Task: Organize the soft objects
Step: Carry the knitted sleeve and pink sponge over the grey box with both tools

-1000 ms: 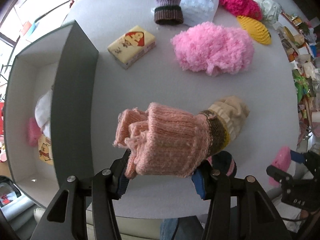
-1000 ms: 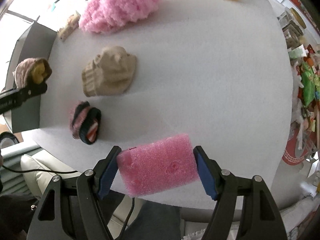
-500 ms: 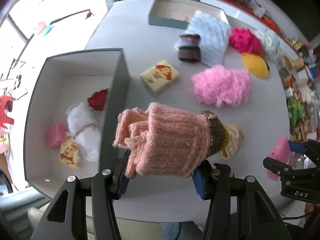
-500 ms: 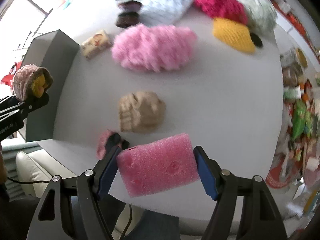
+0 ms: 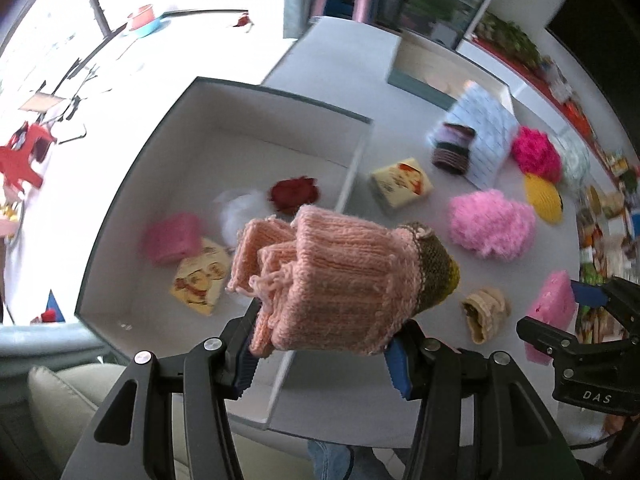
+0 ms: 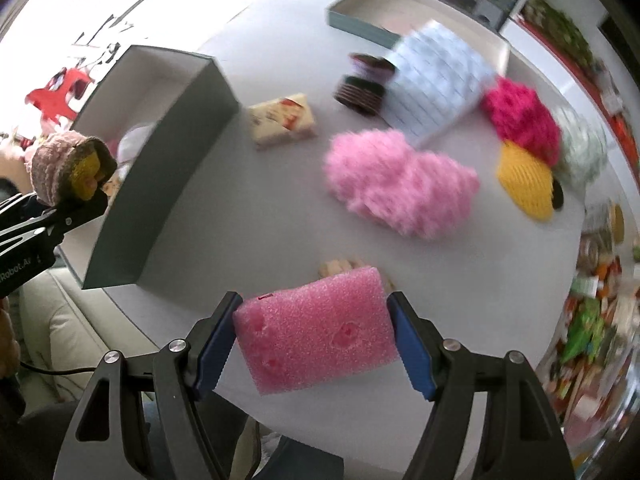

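My left gripper (image 5: 320, 356) is clamped on a peach knitted glove (image 5: 336, 276) with a brown and yellow cuff, and I hold it in the air above the near right wall of the open grey box (image 5: 280, 96). In the box lie a pink foam piece (image 5: 172, 238), a white fluffy lump (image 5: 240, 212), a dark red yarn ball (image 5: 294, 194) and a cartoon-printed packet (image 5: 200, 280). My right gripper (image 6: 316, 348) squeezes a pink foam block (image 6: 316, 340) between its blue pads (image 6: 412, 356), raised over the near edge of the round white table (image 6: 280, 60).

On the table, a second printed packet (image 6: 282, 120) lies just beside the box's right wall. Further right sit a fluffy pink mass (image 6: 400, 188), a yellow knitted piece (image 6: 524, 180), a magenta yarn bundle (image 6: 520, 116), a pale blue quilted cloth (image 6: 436, 80) and a dark striped knit cuff (image 6: 360, 88). A beige knitted item (image 5: 484, 312) rests near the table's front edge, between my two grippers. A shallow teal tray (image 6: 360, 24) stands at the far side.
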Demonstrator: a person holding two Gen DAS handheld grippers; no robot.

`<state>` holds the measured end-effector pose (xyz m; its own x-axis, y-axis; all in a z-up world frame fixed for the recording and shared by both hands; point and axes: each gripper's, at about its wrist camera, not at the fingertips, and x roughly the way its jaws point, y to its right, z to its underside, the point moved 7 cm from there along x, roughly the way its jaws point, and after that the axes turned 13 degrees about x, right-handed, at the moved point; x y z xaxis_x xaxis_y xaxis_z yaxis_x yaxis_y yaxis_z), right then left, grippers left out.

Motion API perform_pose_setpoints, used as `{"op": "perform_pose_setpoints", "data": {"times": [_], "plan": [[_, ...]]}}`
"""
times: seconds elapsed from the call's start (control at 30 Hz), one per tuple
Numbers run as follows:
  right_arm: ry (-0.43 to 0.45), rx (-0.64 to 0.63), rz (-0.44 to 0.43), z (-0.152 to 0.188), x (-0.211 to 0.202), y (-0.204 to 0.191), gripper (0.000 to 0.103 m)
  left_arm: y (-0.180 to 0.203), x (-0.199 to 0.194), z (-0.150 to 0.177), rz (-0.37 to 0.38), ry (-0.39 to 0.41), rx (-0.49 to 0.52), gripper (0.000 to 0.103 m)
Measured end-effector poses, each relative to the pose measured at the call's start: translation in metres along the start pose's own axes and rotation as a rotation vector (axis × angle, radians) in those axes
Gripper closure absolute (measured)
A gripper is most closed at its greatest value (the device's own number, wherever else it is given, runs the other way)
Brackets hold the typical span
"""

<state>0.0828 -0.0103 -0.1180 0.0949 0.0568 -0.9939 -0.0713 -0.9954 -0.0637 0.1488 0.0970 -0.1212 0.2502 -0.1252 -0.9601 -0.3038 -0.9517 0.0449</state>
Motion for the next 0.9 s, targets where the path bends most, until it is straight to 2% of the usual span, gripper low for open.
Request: {"op": "perform_pose_setpoints", "data": {"times": [0.6, 0.9], "plan": [[0.072, -0.262, -0.043, -0.053, -0.016, -0.131, 0.026, -0.100, -0.008, 0.034, -0.106, 0.021, -0.240, 0.049], [0.086, -0.345, -0.073, -0.075, -0.011, -0.186, 0.026, -0.123, 0.001, 0.041, -0.128, 0.007, -0.319, 0.049]]}}
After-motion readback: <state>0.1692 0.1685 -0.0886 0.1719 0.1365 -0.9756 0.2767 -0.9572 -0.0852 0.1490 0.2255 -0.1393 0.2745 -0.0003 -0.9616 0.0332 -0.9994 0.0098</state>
